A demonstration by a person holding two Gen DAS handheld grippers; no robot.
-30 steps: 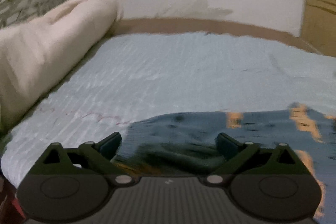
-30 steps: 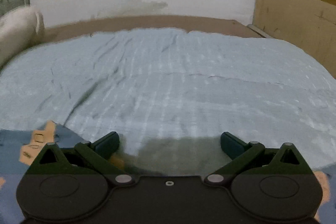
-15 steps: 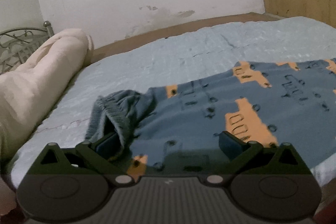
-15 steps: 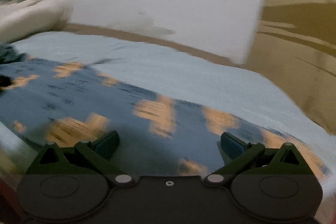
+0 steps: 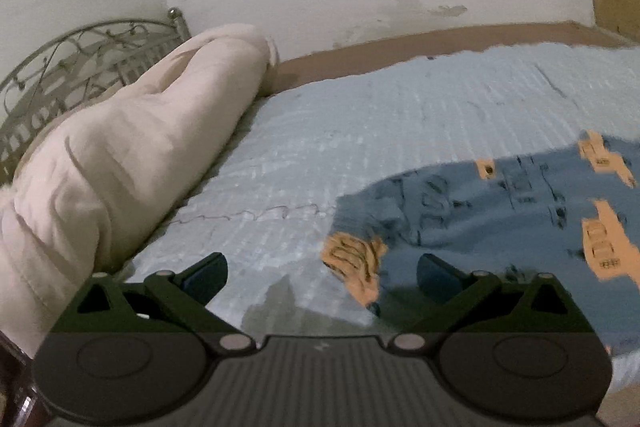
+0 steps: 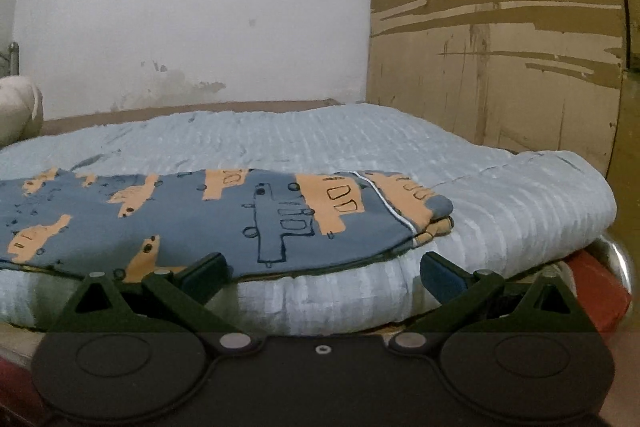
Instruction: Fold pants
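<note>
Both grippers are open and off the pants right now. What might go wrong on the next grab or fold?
1. The pants lie close to the quilt's front edge, so a pull toward you may drag them off.
2. The left gripper faces a bunched end; a pinch there may catch only one layer.
3. The right gripper sits low at the bed edge and may pinch quilt too.

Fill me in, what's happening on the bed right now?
A person holds a two-finger gripper in each hand over a bed with a light blue cover. Blue pants with orange vehicle prints lie spread flat along the near edge. The left gripper and right gripper are both open, holding nothing. A rolled cream blanket lies at the left.
</note>
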